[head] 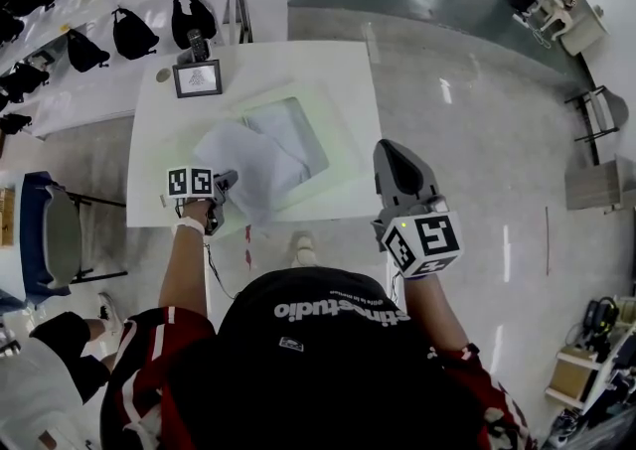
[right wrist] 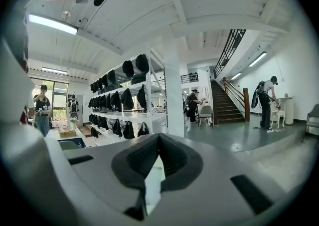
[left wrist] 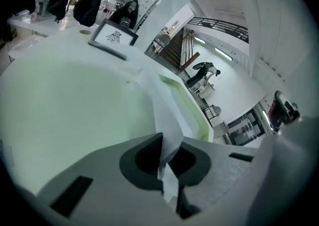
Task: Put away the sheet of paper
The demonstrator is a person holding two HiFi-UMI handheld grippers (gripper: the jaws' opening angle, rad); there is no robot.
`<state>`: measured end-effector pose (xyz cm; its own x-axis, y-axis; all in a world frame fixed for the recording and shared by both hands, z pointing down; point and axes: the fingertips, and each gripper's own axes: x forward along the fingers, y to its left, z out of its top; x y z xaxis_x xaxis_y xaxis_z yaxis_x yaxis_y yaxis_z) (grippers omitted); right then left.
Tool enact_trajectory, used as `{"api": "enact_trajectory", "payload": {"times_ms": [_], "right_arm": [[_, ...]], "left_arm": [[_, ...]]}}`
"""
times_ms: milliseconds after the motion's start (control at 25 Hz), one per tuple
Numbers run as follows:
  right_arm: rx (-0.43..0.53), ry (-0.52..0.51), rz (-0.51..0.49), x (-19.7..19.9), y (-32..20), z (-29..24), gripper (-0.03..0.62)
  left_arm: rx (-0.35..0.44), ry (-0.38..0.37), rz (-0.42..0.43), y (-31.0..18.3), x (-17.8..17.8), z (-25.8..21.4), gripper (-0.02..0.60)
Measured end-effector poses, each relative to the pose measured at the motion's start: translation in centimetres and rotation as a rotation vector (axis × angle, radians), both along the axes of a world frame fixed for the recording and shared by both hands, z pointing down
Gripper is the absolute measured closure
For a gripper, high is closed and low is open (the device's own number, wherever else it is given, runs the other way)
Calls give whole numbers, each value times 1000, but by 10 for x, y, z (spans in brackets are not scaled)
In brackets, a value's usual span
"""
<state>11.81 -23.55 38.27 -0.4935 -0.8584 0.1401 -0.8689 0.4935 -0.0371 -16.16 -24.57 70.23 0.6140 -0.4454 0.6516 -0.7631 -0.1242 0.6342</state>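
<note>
Black shirt (head: 328, 339) of the person fills the bottom of the head view. Past it is the white worktop (head: 338, 61), with a shallow pale tray (head: 343, 155) on its near half. The paper (head: 248, 165) lies on the worktop's near left part, partly over the tray. The right hand-held gripper (head: 390, 152) hangs just off the worktop's right edge, jaws together with nothing in them. The left hand-held gripper (head: 227, 180) is at the worktop's near left edge, jaws pinched tight on the paper's edge. A small frame (head: 197, 78) stands at the worktop's far left.
</note>
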Motion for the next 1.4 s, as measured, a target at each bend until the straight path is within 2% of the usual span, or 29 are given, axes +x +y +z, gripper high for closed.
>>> {"api": "enact_trajectory", "payload": {"times_ms": [200, 400, 640, 720, 880, 1040, 1160, 1240, 1400], "right_arm": [[-10, -6, -4, -2, -5, 4, 591], [-18, -6, -15, -4, -7, 7, 591], [-29, -7, -20, -8, -11, 9, 591], [-31, -6, -20, -8, -12, 10, 591], [-36, -5, -16, -11, -13, 12, 591], [-37, -1, -6, -9, -14, 13, 591], [-43, 0, 7, -6, -17, 15, 591], [-49, 2, 14, -3, -19, 16, 591], [-58, 5, 25, 2, -24, 17, 591]], "left_arm": [[7, 28, 54, 9, 11, -2, 575], [52, 54, 103, 13, 18, -15, 575], [73, 54, 103, 7, 14, -16, 575], [58, 48, 94, 5, 11, -11, 575], [-18, 34, 35, -5, 0, 12, 575], [-88, -29, -24, -13, -11, 33, 575], [-109, -79, -53, -19, -15, 39, 575], [-109, -92, -39, -22, -11, 40, 575], [-98, -78, 63, -25, 13, 37, 575]]}}
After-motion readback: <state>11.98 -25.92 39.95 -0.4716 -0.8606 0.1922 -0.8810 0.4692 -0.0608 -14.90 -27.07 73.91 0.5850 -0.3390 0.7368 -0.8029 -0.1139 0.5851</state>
